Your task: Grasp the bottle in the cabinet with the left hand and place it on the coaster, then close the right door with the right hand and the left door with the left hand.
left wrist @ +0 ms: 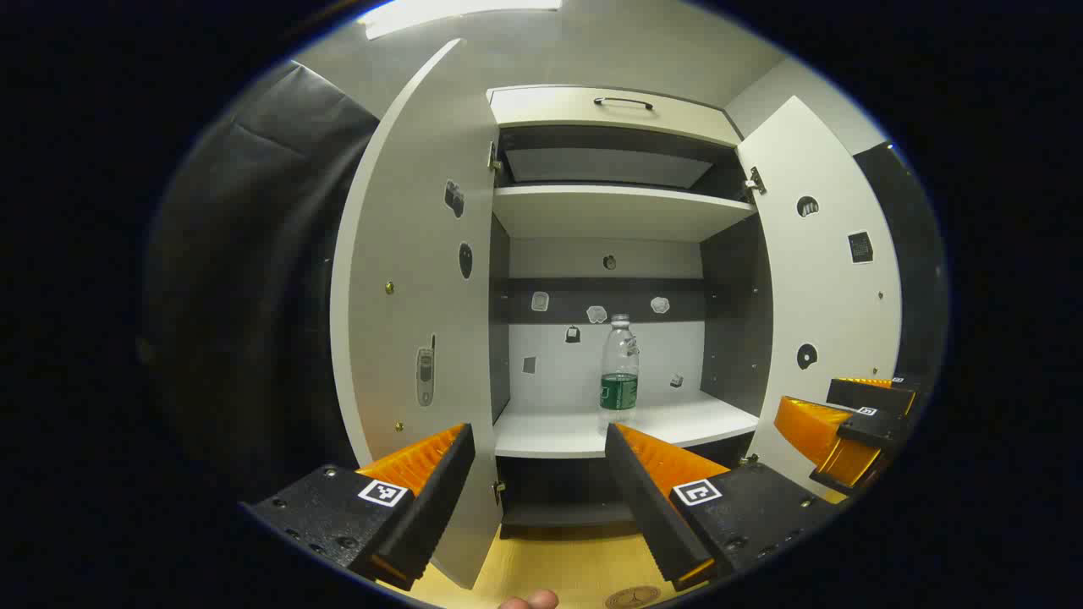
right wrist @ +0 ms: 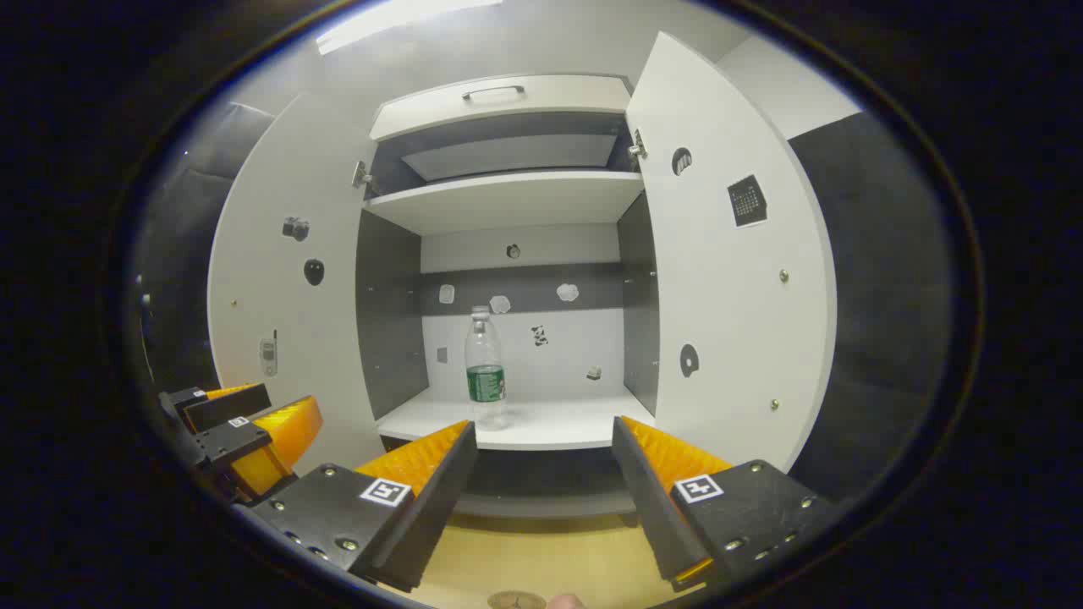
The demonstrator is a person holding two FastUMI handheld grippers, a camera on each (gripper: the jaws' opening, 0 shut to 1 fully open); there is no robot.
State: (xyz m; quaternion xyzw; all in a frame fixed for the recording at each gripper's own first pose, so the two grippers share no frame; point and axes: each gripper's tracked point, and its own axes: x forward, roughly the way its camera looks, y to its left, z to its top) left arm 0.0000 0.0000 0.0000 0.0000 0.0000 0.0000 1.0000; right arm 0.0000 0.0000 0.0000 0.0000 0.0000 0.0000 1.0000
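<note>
The bottle (left wrist: 619,372) stood upright on the cabinet's lower shelf (left wrist: 584,431), toward its front edge, clear plastic with a green label. Small stickers dotted the back wall behind it, and nothing on the shelf touched it. The left door (left wrist: 419,279) swung wide open at nine o'clock and the right door (left wrist: 825,288) at three o'clock, so the way in was clear. My left hand-held gripper (left wrist: 537,482) hung in front of the shelf with its fingers spread, the bottle at twelve o'clock between them. My right hand-held gripper (right wrist: 541,474) was spread too, holding nothing. The coaster (left wrist: 632,597) lay on the table (left wrist: 550,567) at six o'clock.
</note>
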